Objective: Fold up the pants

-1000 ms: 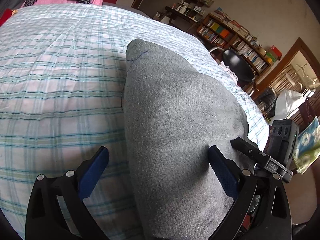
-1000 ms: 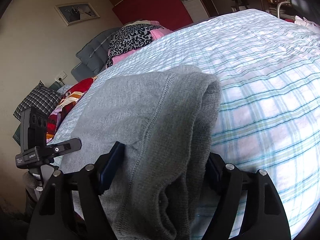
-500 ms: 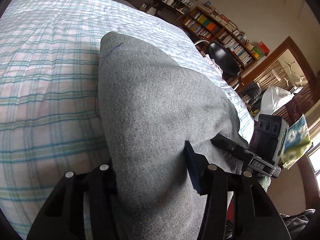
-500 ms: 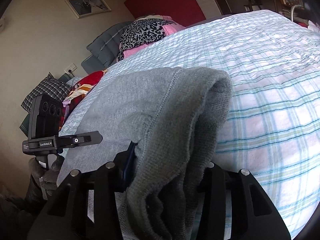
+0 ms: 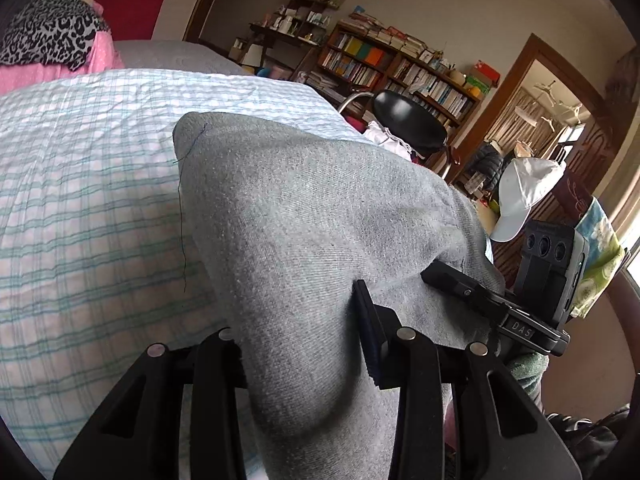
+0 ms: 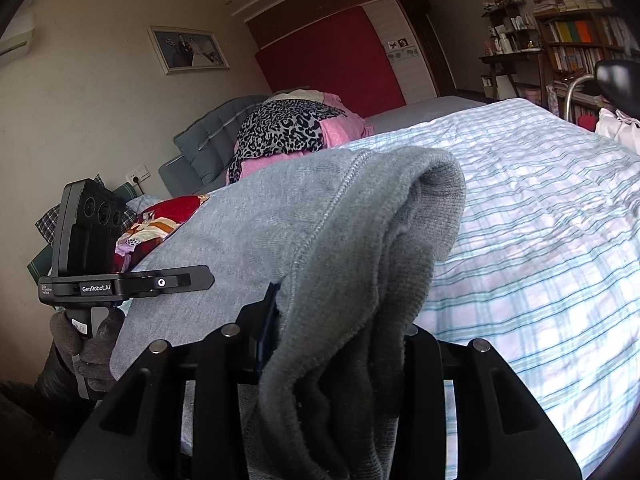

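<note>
- The left gripper (image 5: pixel 304 344) had its jaws closing on a bunched fold of the grey pants (image 5: pixel 320 216), the blue pad on its right finger pressed into the cloth and the other finger's pad buried under the fabric.
- From that grip the pants sloped away over the checked bedsheet (image 5: pixel 88 208), ending in a rounded corner with a loose dark thread hanging from it (the thread trailed down over the sheet).
- Farther left in the left wrist view a leopard-print cloth (image 5: pixel 48 36) lay on pink bedding at the head of the bed; to the right stood a bookshelf (image 5: pixel 400 68), a black chair (image 5: pixel 408 120) and a white cap (image 5: pixel 524 192).
- In the right wrist view, a gloved hand (image 6: pixel 84 344) at the left edge held the handle of the other gripper's black camera unit.
- The right gripper (image 6: pixel 336 336) was likewise closing its jaws on the pants' ribbed end (image 6: pixel 420 232), thick folds of grey knit filling the gap between its fingers and spilling down in front of them.
- The pants stretched between the two grippers, partly lifted, with the sheet showing to the right.
- A framed picture (image 6: pixel 188 48) hung on the wall behind.
</note>
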Demonstrator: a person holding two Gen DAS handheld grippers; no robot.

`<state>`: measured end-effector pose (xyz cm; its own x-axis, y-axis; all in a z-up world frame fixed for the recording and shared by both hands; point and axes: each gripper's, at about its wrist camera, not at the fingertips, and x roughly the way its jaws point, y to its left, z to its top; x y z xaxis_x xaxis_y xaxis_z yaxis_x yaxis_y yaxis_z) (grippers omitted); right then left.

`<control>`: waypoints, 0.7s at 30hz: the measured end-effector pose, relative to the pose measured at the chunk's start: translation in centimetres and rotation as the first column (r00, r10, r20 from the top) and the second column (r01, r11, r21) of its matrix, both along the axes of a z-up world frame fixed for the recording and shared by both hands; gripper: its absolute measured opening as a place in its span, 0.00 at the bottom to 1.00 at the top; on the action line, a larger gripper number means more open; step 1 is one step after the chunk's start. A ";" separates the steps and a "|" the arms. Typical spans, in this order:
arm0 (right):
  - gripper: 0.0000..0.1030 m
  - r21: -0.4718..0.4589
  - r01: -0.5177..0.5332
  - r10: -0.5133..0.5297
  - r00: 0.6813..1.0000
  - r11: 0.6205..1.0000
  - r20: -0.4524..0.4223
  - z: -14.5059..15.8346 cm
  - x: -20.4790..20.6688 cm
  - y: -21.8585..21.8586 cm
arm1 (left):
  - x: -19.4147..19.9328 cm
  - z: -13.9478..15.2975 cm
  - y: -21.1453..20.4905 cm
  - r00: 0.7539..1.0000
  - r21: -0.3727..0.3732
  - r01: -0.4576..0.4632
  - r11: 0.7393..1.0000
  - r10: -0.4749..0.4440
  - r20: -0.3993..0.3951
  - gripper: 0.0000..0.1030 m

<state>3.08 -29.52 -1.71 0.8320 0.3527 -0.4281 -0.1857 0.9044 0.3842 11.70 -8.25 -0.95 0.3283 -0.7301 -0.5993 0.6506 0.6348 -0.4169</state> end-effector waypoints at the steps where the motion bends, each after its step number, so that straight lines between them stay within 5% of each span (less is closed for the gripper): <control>1: 0.37 -0.002 0.017 -0.017 1.000 1.000 0.008 0.2 0.2 -0.9 | 0.5 0.3 -1.0 1.000 0.000 0.012 1.000 -0.012 0.011 0.36; 21: 0.37 -0.091 0.314 -0.308 0.948 0.945 0.077 1.9 7.2 -18.0 | 13.4 0.5 -19.1 0.975 -0.077 0.221 0.972 -0.218 0.041 0.36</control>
